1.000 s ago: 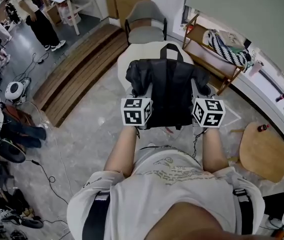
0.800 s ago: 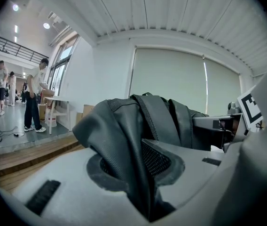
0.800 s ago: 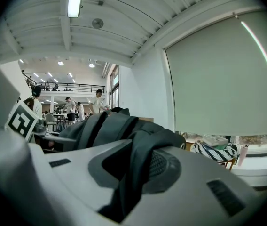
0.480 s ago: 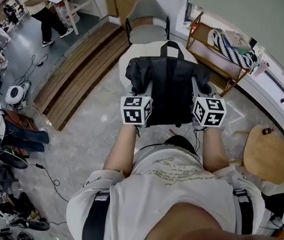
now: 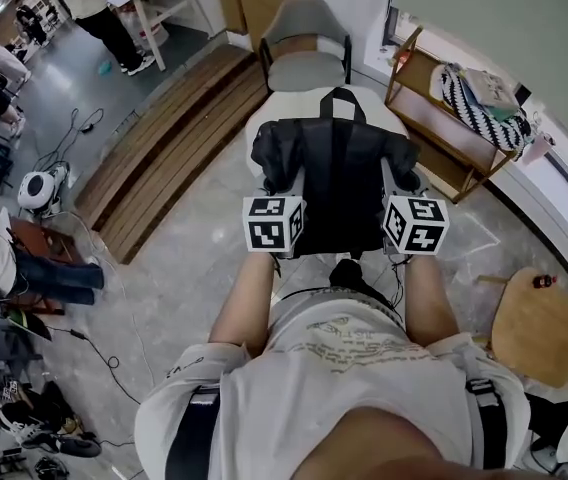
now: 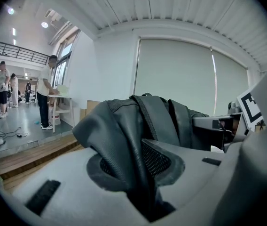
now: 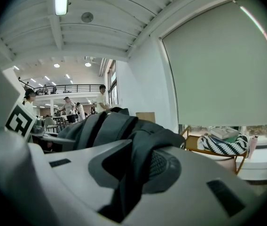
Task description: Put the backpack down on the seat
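A black backpack (image 5: 336,178) hangs between my two grippers, its top handle pointing away from me. It hovers over a white round seat (image 5: 260,128), with a grey armchair (image 5: 304,43) just beyond. My left gripper (image 5: 286,182) is shut on the backpack's left side; in the left gripper view the dark fabric (image 6: 124,131) is pinched between the jaws (image 6: 140,173). My right gripper (image 5: 396,180) is shut on the right side, with a fold of fabric (image 7: 143,149) squeezed between its jaws (image 7: 133,173). The backpack hides most of the seat.
A low wooden shelf (image 5: 434,133) with a striped cloth (image 5: 479,103) stands at the right. Nearer on the right is a round wooden stool (image 5: 539,323). A wooden step (image 5: 174,138) runs along the left, with cables and clutter (image 5: 34,268) beyond. A person (image 5: 104,13) stands at a table far left.
The backpack and both grippers hold the same pose. The room has slid a little in the head view, and the person at far left has walked up to the table.
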`<state>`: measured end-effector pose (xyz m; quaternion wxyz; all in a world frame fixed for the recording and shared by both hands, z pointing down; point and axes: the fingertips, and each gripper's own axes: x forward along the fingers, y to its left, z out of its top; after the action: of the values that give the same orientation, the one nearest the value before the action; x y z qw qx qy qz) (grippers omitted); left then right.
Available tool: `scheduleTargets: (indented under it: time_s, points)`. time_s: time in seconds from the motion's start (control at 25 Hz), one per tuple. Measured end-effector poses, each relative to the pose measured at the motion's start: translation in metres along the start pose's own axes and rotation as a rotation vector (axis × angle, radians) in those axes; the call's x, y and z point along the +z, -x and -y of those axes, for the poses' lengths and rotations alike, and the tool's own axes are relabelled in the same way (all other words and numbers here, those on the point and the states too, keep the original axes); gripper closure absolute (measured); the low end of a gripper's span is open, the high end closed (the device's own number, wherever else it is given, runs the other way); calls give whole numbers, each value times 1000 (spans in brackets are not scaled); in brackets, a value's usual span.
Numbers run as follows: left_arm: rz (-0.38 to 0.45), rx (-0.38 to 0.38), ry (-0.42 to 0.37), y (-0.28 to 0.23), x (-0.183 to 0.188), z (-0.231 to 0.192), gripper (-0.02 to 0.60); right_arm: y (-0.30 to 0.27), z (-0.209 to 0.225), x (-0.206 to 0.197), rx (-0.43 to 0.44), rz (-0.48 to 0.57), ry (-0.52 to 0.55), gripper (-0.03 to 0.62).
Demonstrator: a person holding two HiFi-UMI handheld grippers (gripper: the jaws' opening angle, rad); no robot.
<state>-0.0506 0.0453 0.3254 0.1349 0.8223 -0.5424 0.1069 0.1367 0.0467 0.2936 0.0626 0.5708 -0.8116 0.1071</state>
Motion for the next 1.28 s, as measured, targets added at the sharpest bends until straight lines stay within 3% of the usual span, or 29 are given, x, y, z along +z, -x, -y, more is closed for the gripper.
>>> scheduleTargets:
  time_s: [0.48, 0.96, 1.16, 1.28]
  points:
    - [-38, 11, 38, -92, 12, -33, 480, -94, 39, 4, 24, -57, 17, 533]
    - [-179, 30, 76, -171, -15, -57, 480, -175, 76, -36, 102, -208, 23, 533]
    - [-201, 66, 112, -191, -24, -72, 480, -206, 80, -41, 158, -240, 109, 531]
    - [-229, 70, 120, -196, -38, -80, 479, -216, 78, -56, 174, -287, 108, 531]
